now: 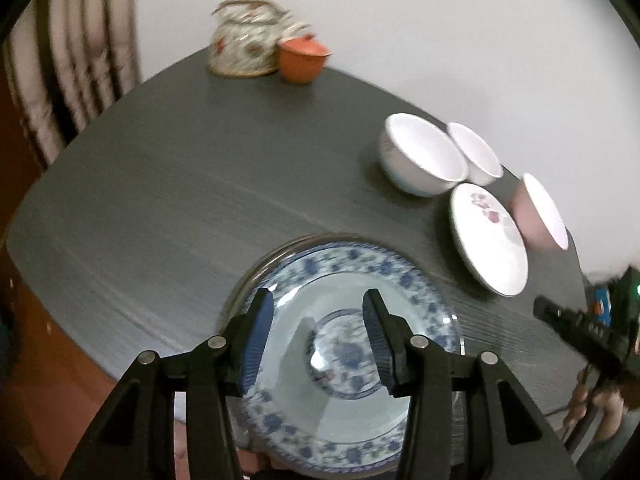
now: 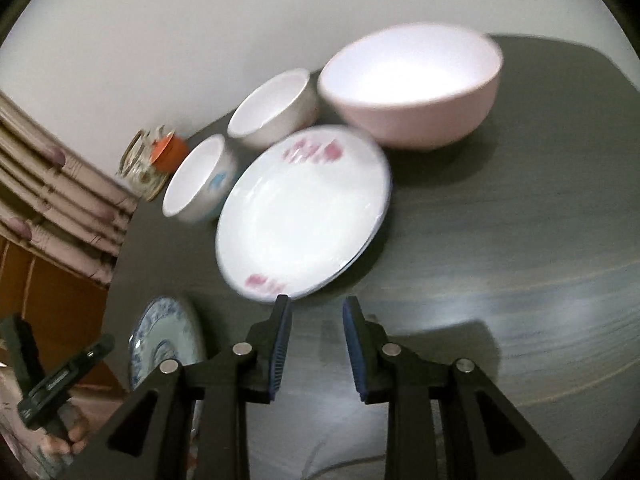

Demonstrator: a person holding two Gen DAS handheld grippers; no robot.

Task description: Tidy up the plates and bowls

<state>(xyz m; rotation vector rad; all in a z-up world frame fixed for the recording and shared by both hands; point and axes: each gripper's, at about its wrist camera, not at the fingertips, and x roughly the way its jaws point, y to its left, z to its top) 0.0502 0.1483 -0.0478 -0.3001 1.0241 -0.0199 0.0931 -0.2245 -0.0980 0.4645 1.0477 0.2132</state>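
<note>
A blue-and-white patterned plate (image 1: 352, 264) lies at the near edge of the dark grey table (image 1: 200, 200). My left gripper (image 1: 318, 300) is open and hovers just above it, empty. A white plate with pink flowers (image 2: 304, 216) lies further right, with two small white bowls (image 2: 200, 178) (image 2: 272, 106) and a large pink bowl (image 2: 412, 88) behind it. My right gripper (image 2: 316, 304) is open and empty, just short of the white plate's near rim. The blue plate also shows in the right wrist view (image 2: 164, 336).
A patterned teapot (image 1: 244, 40) and an orange cup (image 1: 302, 58) stand at the table's far corner. A white wall runs behind the table. Curtains (image 1: 72, 60) hang at the left. The table's edge drops off at the near left.
</note>
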